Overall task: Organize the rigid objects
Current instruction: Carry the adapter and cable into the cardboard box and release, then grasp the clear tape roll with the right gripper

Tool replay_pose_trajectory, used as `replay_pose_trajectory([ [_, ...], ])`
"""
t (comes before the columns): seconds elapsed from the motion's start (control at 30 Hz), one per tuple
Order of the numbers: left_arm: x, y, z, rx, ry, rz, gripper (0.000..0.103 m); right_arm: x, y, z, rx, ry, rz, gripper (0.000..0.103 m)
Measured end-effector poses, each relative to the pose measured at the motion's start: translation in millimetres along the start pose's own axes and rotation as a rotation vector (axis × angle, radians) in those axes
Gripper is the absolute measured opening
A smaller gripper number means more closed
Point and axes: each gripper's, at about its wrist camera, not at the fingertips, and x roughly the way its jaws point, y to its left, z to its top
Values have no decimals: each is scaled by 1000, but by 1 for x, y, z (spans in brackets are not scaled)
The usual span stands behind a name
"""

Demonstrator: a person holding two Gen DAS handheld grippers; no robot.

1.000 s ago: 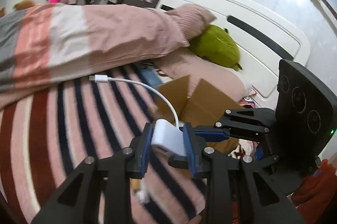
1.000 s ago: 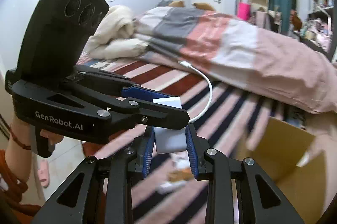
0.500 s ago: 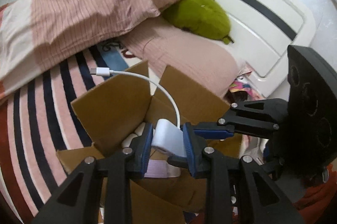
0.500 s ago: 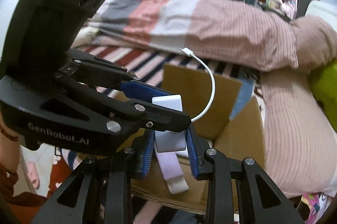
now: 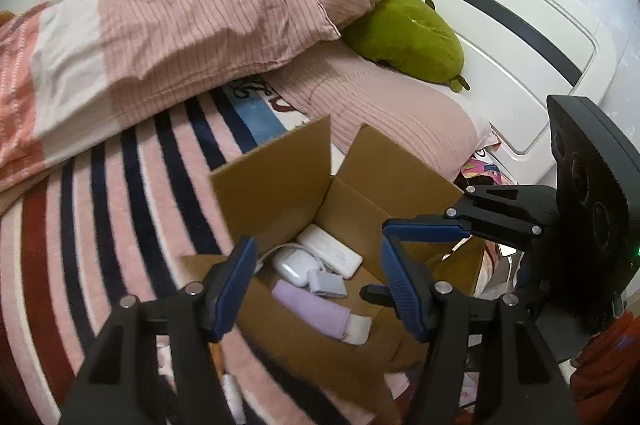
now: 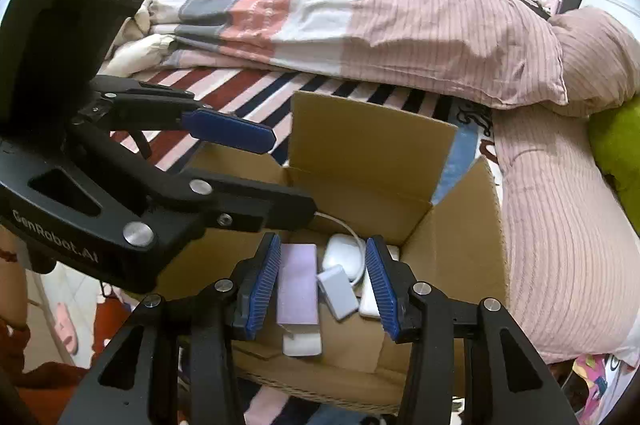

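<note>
An open cardboard box [image 5: 280,181] [image 6: 372,145] sits on the striped bed. Inside lie a small white adapter [image 5: 330,283] [image 6: 338,291] with its white cable, a white earbud case [image 5: 294,263] [image 6: 342,253], a white power bank [image 5: 332,251] and a lilac flat case [image 5: 310,309] [image 6: 298,283]. My left gripper [image 5: 320,289] is open and empty above the box. My right gripper [image 6: 322,283] is open and empty above the box too, and it shows in the left wrist view [image 5: 424,229]. The left gripper crosses the right wrist view [image 6: 228,131].
A pink striped duvet [image 5: 160,21] [image 6: 360,21] lies folded behind the box. A pink pillow [image 5: 384,113] and a green plush toy [image 5: 408,33] lie by the white headboard [image 5: 520,37]. Small items lie on the blanket [image 5: 80,225] near the box front.
Both grippers held the white adapter between them over the box. Both have opened and the adapter with its cable now lies inside the box.
</note>
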Motion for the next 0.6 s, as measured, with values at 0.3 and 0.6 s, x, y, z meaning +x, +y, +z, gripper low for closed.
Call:
replay_pose_trajectory([
  [0.3, -60, 36, -26, -27, -88, 87, 63, -6, 51, 22, -83, -42, 18, 42],
  [0.6, -98, 111, -86, -125, -126, 221, 64, 30, 134, 43, -195, -37, 168, 47],
])
